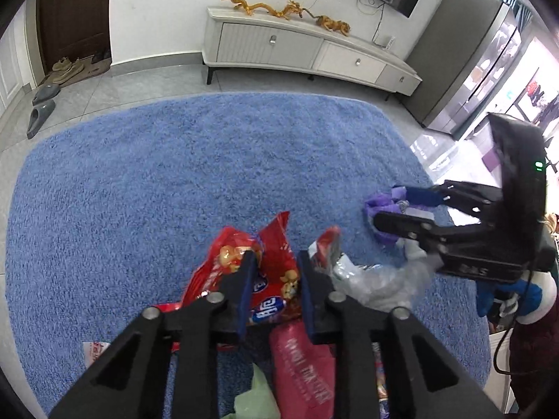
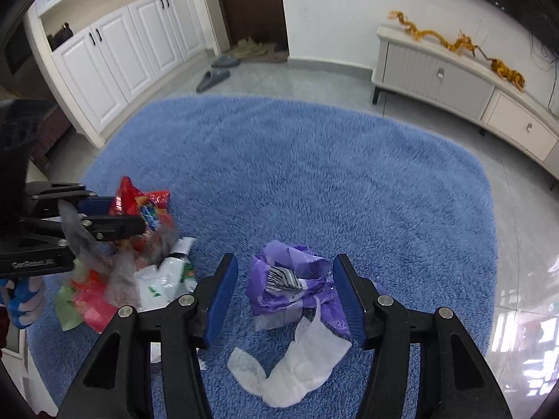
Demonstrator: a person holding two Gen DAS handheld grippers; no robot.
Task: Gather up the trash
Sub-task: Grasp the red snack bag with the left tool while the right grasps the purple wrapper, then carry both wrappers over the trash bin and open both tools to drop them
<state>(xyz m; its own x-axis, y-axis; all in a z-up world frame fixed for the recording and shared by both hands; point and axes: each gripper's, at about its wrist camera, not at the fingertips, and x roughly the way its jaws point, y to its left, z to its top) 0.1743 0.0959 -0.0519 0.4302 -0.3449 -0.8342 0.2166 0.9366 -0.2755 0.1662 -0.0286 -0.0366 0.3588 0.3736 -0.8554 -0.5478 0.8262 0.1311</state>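
Two claws work over the blue rug (image 2: 314, 174). The left claw (image 1: 276, 262) grips the red snack bag (image 1: 269, 269), tip toward the frame's top. The right claw (image 2: 284, 289) gapes wide around one crumpled purple wrapper (image 2: 290, 282); one white tissue (image 2: 297, 370) runs diagonally, lower centre.

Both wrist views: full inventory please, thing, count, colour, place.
rug: 1, blue, on the grey tile floor
red snack bag: 1, red, between the left gripper's fingers
purple wrapper: 1, purple, crumpled on the rug between the right gripper's fingers
white tissue: 1, white, on the rug just below the purple wrapper
trash pile: 1, red, green, white and clear pieces, under the left gripper
TV cabinet: 1, white, along the wall
dragon ornament: 1, golden, on the cabinet
slippers: 2, grey, on the tiles near the door
left gripper: 1, black, blue pads
right gripper: 1, black, blue pads, open
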